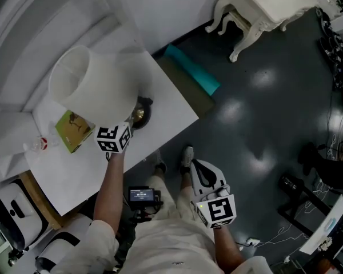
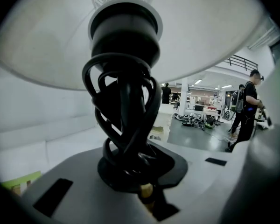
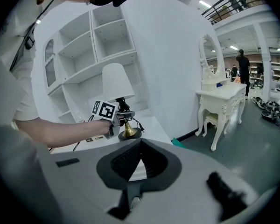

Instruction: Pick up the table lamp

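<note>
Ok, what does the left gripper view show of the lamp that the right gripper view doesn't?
Left only: the black cord coiled round the stem, close up, and the shade from underneath. Right only: the whole table lamp, its brass base, the left claw on its stem, the white dressing table. Both: the white shade, the stem.

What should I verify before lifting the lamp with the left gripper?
1. Left gripper closed on the stem of the table lamp: ok.
2. Cord fully wound on the stem: cannot tell; part seems to trail by the base.
3. Base apart from the green booklet: ok.
4. Right gripper empty, jaws together, back from the table: ok.
</note>
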Motion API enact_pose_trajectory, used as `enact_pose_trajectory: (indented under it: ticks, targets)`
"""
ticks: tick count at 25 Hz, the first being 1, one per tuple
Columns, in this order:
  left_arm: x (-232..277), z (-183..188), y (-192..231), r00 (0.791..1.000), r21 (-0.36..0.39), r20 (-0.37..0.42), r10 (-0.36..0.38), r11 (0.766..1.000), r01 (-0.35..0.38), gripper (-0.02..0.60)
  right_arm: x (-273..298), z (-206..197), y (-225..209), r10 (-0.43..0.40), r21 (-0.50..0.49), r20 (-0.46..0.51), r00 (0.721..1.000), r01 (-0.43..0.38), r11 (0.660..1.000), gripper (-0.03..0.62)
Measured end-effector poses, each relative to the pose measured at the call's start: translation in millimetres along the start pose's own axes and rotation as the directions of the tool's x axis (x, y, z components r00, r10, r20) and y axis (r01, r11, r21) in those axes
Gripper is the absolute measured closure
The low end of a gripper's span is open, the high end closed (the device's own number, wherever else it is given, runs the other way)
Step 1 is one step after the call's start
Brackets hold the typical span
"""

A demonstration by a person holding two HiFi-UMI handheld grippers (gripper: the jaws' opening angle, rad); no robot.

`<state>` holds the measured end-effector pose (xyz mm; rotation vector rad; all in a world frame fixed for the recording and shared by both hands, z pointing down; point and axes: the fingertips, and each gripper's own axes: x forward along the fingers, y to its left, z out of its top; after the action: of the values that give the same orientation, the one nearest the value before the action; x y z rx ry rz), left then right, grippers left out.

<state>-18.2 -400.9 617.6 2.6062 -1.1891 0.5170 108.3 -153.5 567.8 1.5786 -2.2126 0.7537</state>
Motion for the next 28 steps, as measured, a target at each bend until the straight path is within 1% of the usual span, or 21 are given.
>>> enact_pose_trajectory:
  ticks: [5,7,12,16,21,26,28]
  targets:
    - [-24.7,21.1,-27.4,1.000,0.020,-0.020,-0.008,1.000,0.008,0.538,-11.3,23.8,-4.0,0.023,-0.021,0.031,0.999,-0.023,1.000,0.582]
    - [-37.7,34.5,-40.6,1.000,0.016,-0.020,-0.006,1.000,0.007,0.538,-20.4,31.5,-6.0,0.038,-0.042,0.043,0.998,-0.037,0.998,0.583]
    - [-78.5,76.0,-67.0,1.000,-0.027,0.010,0.015,1.000,-0.014,0.538,-44.8,50.6,-7.5,0.088,-0.108,0.052,0.995,-0.082,0.991,0.583]
    - [-114.9,95.2,-90.5,0.998,-0.057,0.043,0.037,0.998,-0.035,0.538,-65.1,59.8,-10.5,0.116,-0.162,0.062,0.991,-0.105,0.981,0.583]
    - [-166.3,106.5,-114.7,0.995,-0.059,0.089,0.050,0.997,-0.045,0.538,-77.0,65.9,1.4,0.167,-0.212,0.100,0.981,-0.142,0.967,0.583]
    - [-231.0,100.2,-133.7,0.992,-0.090,0.109,0.062,0.995,-0.052,0.539,-91.3,64.0,37.2,0.236,-0.261,0.137,0.962,-0.195,0.945,0.583]
    - [-255.4,98.0,-137.7,0.992,-0.089,0.111,0.058,0.995,-0.048,0.538,-95.1,63.6,50.7,0.250,-0.274,0.148,0.957,-0.203,0.940,0.583]
